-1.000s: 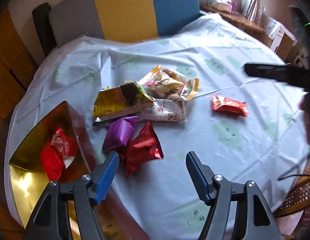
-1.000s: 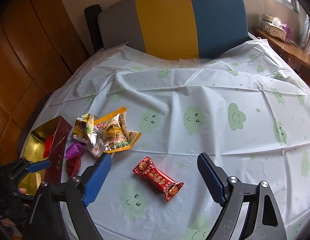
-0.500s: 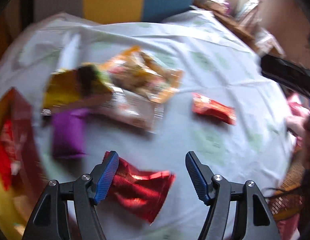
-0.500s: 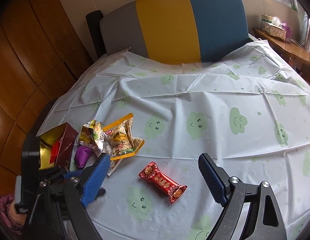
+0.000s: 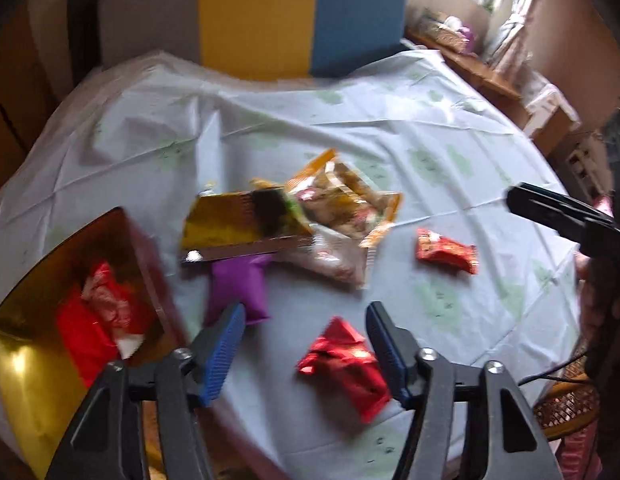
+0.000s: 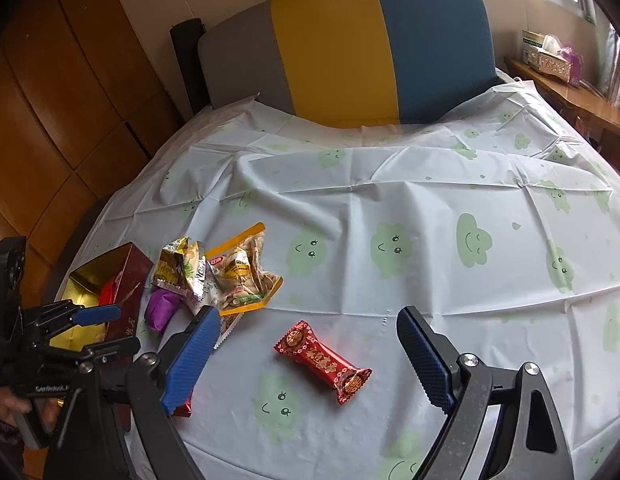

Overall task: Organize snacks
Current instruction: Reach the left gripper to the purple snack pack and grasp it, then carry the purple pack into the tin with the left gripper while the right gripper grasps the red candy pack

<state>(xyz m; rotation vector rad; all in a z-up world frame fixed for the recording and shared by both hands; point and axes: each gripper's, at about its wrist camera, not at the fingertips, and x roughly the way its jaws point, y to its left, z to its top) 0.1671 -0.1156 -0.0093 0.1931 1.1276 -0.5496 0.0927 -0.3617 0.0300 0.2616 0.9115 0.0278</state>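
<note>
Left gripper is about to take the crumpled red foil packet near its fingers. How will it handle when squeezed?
The red foil packet looks creased and puffy, so it will probably crush and flex instead of holding shape. Its shiny wrapper may slip between the open left gripper's fingers. It seems light and flat, so a nudge would likely slide it across the tablecloth, not roll it.

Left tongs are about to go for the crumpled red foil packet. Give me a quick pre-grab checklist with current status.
1. Left tongs open and empty: ok.
2. Red foil packet between the jaws: not ok, it sits off-centre against the right-side finger.
3. Packet free of other snacks: ok, the purple packet lies apart.
4. Gold box open, with room: ok, red wrappers inside.
5. Right tongs out of the way: ok, open above the long red candy.
6. Image sharpness: not ok, left view blurred.
</note>
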